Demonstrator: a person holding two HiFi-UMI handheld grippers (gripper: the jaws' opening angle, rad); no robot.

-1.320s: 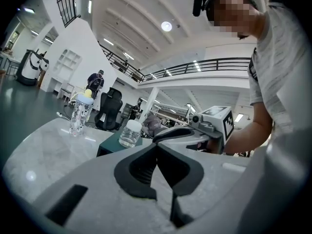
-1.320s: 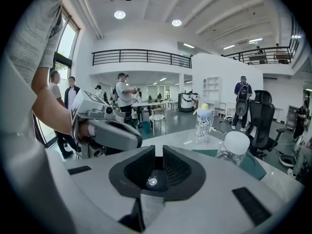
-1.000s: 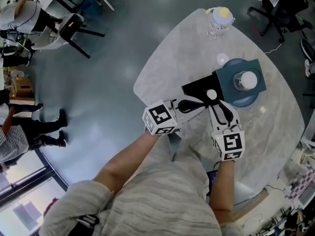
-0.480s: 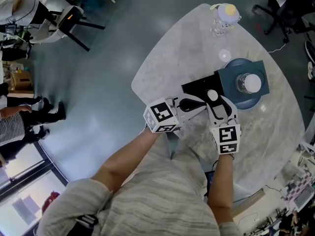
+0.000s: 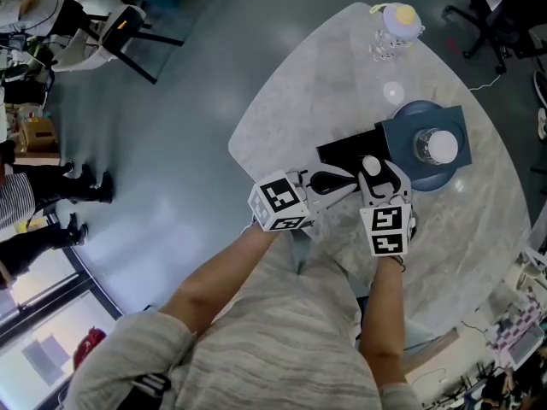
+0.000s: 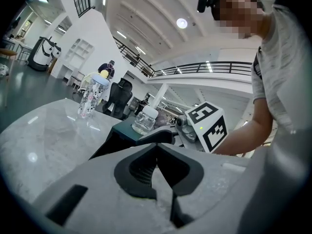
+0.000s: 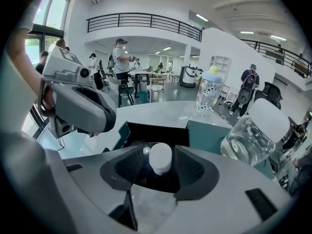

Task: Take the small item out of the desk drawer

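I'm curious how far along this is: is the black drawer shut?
No: the black drawer stands pulled out of the teal box, with its dark inside open to the head view.

Both claw views are bright and evenly lit: ceiling lamps (image 6: 181, 23) high above the left claw (image 6: 157, 150) and a window (image 7: 51, 6) up-left of the right claw (image 7: 155, 172). They leave small glare spots on the table (image 6: 44, 135) left of the left claw and only soft shadows inside the jaws. Heavy fisheye bend with black corners; the cap (image 7: 160, 157) between the right claw's jaws, which have just been opening, is sharp but nearly blown white, and the jar (image 7: 251, 135) right of it is soft. Head view is dimmer, with sheen on the floor (image 5: 171, 126) left of both claws.
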